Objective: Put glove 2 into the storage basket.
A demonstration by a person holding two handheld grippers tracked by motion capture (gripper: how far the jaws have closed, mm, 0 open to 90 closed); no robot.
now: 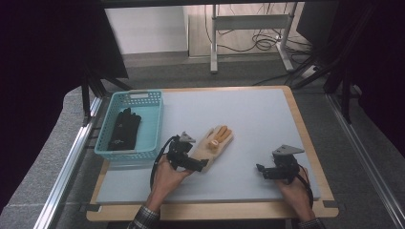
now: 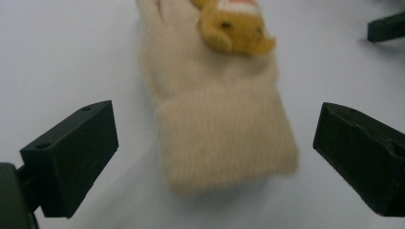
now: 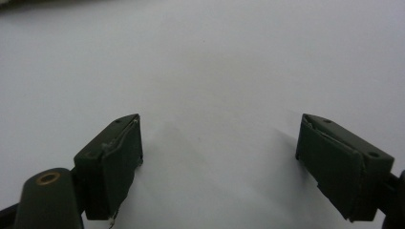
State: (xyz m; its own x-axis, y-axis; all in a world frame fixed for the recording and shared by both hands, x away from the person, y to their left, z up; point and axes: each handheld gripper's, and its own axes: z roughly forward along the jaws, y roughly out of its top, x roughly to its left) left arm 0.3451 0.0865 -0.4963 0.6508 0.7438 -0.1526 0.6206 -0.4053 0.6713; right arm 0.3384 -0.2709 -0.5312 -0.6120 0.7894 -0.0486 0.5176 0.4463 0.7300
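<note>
A beige knitted glove (image 1: 216, 144) with yellow fingertips and a small animal figure lies flat near the middle of the grey mat. Its cuff (image 2: 224, 129) points at my left gripper (image 1: 203, 163), which stands open with a jaw on each side of the cuff, touching nothing. A black glove (image 1: 123, 128) lies inside the light-blue basket (image 1: 149, 128) at the left. My right gripper (image 1: 260, 170) rests open over bare mat at the right front, its jaws (image 3: 217, 162) wide apart with nothing between them.
The grey mat (image 1: 248, 114) covers a wooden table top with a raised rim. A metal rail (image 1: 71, 157) runs along the left side. Beyond the table stand a desk frame (image 1: 248, 28) and loose cables on the floor.
</note>
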